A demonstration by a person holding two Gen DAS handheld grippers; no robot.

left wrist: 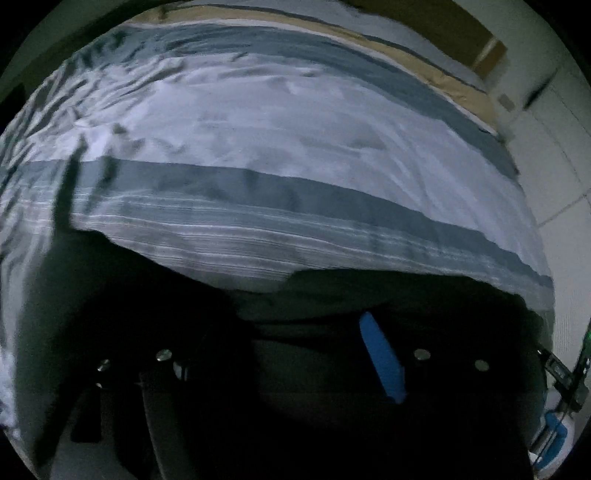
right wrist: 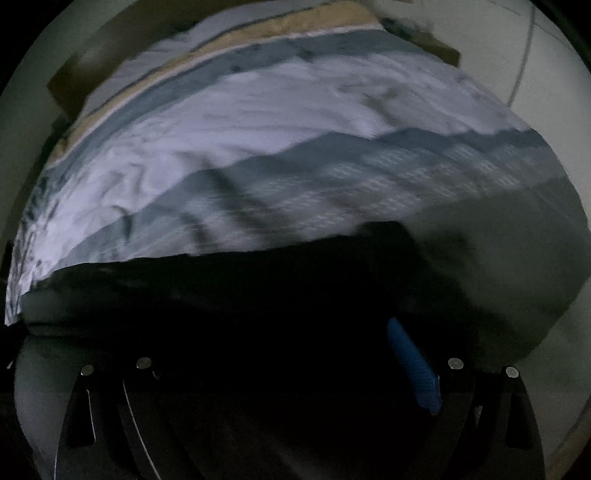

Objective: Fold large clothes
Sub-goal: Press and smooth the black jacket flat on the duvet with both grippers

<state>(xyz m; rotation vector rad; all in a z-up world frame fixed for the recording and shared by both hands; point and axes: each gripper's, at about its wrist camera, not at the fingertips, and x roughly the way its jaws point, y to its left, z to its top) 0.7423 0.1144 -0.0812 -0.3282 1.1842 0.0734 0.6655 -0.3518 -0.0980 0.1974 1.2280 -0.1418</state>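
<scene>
Cloth: your striped sheet [left wrist: 280,122] lies spread over the bed [left wrist: 476,99], white middle, grey-blue bands, near edge lifted.
Left gripper [left wrist: 295,354]: too dark; grip state cannot be told.
Right gripper [right wrist: 295,354]: same, one blue pad [right wrist: 413,365] visible, sheet [right wrist: 258,110] ahead.

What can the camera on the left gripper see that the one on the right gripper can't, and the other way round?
Only the left wrist view shows some gear with a green light and blue parts at its right edge. Only the right wrist view shows a thin cable running along the pale floor. Both share the large striped cloth, white with blue-grey bands and a tan band at the far side, lying on brown cardboard, and a blue finger pad in deep shadow.
</scene>
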